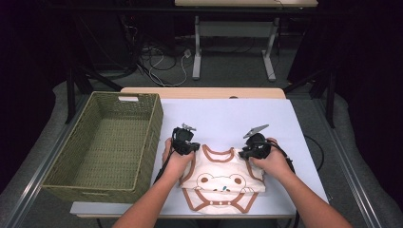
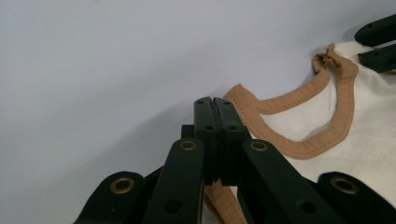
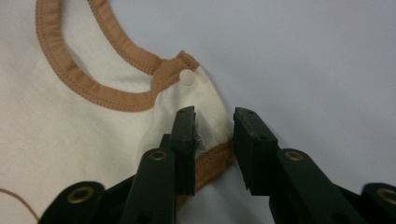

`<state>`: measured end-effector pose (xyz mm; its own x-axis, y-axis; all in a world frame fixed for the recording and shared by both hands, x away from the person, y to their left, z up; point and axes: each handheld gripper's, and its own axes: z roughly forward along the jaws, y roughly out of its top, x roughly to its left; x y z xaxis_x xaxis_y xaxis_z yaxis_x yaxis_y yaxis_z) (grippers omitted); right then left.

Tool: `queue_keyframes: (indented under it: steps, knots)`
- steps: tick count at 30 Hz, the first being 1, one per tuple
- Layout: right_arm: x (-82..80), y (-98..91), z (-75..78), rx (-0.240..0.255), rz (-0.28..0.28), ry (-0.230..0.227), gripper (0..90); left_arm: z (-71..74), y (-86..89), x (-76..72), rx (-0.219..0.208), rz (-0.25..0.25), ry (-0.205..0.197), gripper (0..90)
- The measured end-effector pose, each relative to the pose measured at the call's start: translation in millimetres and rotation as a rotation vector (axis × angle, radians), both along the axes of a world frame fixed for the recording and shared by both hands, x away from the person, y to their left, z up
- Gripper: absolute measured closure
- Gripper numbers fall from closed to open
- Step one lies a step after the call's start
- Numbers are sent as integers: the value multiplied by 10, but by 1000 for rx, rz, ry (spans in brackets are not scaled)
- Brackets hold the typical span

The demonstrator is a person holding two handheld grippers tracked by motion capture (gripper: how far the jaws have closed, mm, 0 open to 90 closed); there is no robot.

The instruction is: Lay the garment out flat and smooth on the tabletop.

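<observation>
Lying flat on the white surface (image 1: 228, 114), the cream brown-trimmed baby bodysuit (image 1: 221, 183) has one shoulder clamped by the left tool (image 2: 215, 105); the right tool (image 3: 214, 122) gapes astride the other.

The baby bodysuit (image 1: 223, 178) is looking like soft matt cotton cloth, cream in colour, and its brown binding (image 2: 299, 147) is showing fine rows of stitching along a slightly ribbed, woven surface. A small round snap (image 3: 187, 76) on the shoulder is looking smooth, like pale plastic. The left gripper (image 2: 215, 109) and the right gripper (image 3: 214, 122) are showing jaws of black matt plastic, a little grainy, with brass-coloured metal rings shining at the joints. The table cover (image 1: 228, 114) is looking smooth, pale and matt, without gloss. The basket (image 1: 152, 137) is showing a rough woven surface of olive-green fibre, matt too. The table edge (image 1: 204, 92) is looking like light wood.
</observation>
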<state>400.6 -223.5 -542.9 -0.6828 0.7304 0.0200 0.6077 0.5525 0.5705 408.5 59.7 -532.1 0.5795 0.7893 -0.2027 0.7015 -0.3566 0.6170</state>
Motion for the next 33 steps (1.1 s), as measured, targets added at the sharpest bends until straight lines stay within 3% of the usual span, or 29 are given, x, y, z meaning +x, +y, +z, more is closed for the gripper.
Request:
queue_keyframes:
  steps: [1, 2, 4, 5, 6, 10, 11, 12, 13, 14, 15, 23, 33]
  knots:
    - [-1, 3, 8, -3, 5, 15, 735, 11, 1, 1, 0, 0, 0, 894]
    - [2, 11, -19, 27, 7, -13, 749, 13, -1, 1, -4, 3, -6, 894]
    - [-1, 9, 2, 2, 5, 1, 761, 18, -4, 0, -9, 4, -4, 894]
    - [2, 25, -38, 60, 2, -25, 773, 30, -11, -3, -15, 10, -6, 894]
    - [-7, 24, -14, 37, -3, 4, 776, 39, -8, 1, -11, 4, -12, 894]
    - [-19, 27, 30, -17, 7, -7, 783, 81, -1, -3, -28, 8, -18, 894]
    - [-24, 23, 40, -17, 6, -7, 783, 101, 7, -4, -28, 7, -24, 894]
    - [-36, 23, 41, 26, -4, -26, 785, 118, 9, -6, -31, 10, -27, 894]
    - [-37, 3, 78, -5, 2, -23, 785, 134, 13, -4, -30, 8, -34, 894]
    - [-48, 3, 92, 18, -12, -28, 786, 147, 11, -7, -33, 13, -33, 894]
    - [-46, -15, 119, -2, -4, -35, 786, 164, 15, -5, -31, 7, -39, 894]
    - [-74, -58, 304, 25, -29, -68, 788, 272, -11, -4, -32, 8, -63, 893]
    - [26, -91, 657, -6, -27, -140, 789, 513, -38, 72, -22, 17, -117, 894]
